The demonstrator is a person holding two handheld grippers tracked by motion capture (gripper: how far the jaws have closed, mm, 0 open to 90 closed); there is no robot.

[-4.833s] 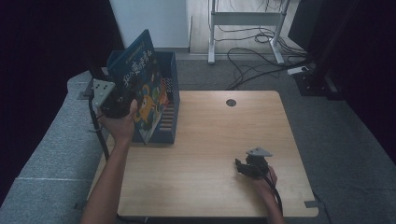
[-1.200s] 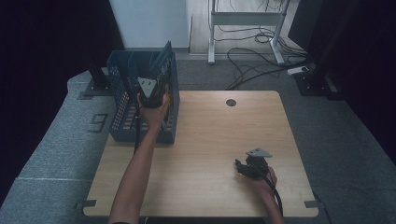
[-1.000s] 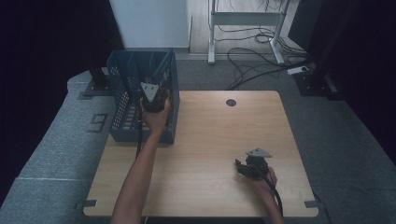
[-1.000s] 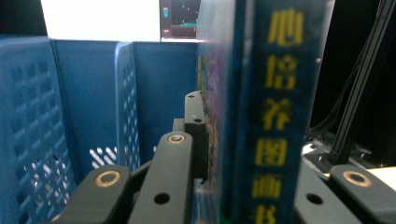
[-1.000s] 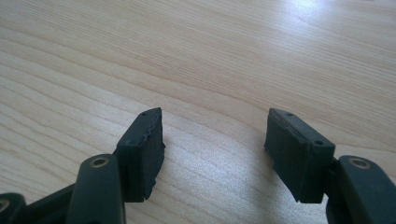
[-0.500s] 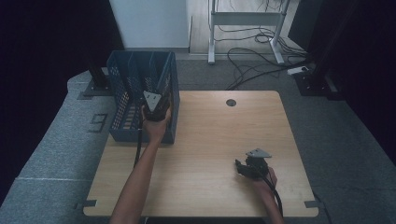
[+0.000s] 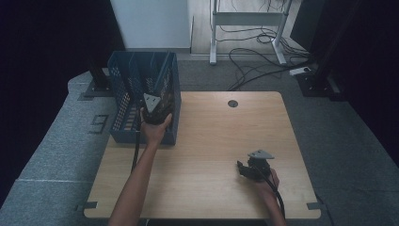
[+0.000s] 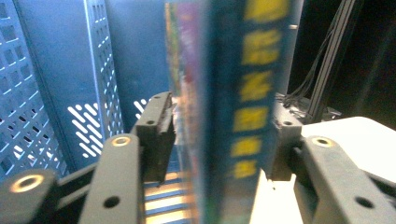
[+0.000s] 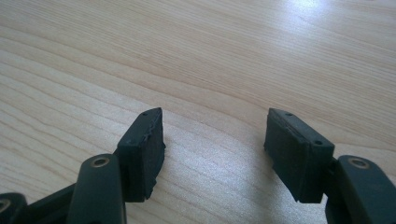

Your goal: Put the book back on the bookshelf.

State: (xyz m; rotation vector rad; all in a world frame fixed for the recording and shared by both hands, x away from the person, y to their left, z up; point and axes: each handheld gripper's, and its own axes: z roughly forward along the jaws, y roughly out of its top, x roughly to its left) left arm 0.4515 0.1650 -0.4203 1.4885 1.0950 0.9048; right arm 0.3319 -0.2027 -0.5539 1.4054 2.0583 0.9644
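Book: a thin blue book (image 8: 233, 107) with yellow lettering on its spine stands upright on edge in the rightmost slot of the blue file rack (image 7: 123, 101), at the near right corner; in the high view it leans slightly across that slot.
Left hand-held gripper: the left hand-held gripper (image 8: 219, 140) straddles the book, and its jaws have just been opening; the left pad (image 8: 156, 135) stands clear of the cover with a gap showing, while the right pad sits just beside the spine, contact there too blurred to tell.
Right hand-held gripper: the right hand-held gripper (image 9: 212, 149) rests low over the bench (image 7: 211, 127), well apart from the rack, jaws apart with bare wood between them.
Risk, tipping: freed from the pads, the book may flop sideways within its slot, since nothing visible props it on the left.
Risk, snagging: pulling back before the jaws widen enough could let the right pad drag the spine and lift the book out.
Risk, rack: the rack sits at the bench's left edge; a bump from the withdrawing hand could push it off.
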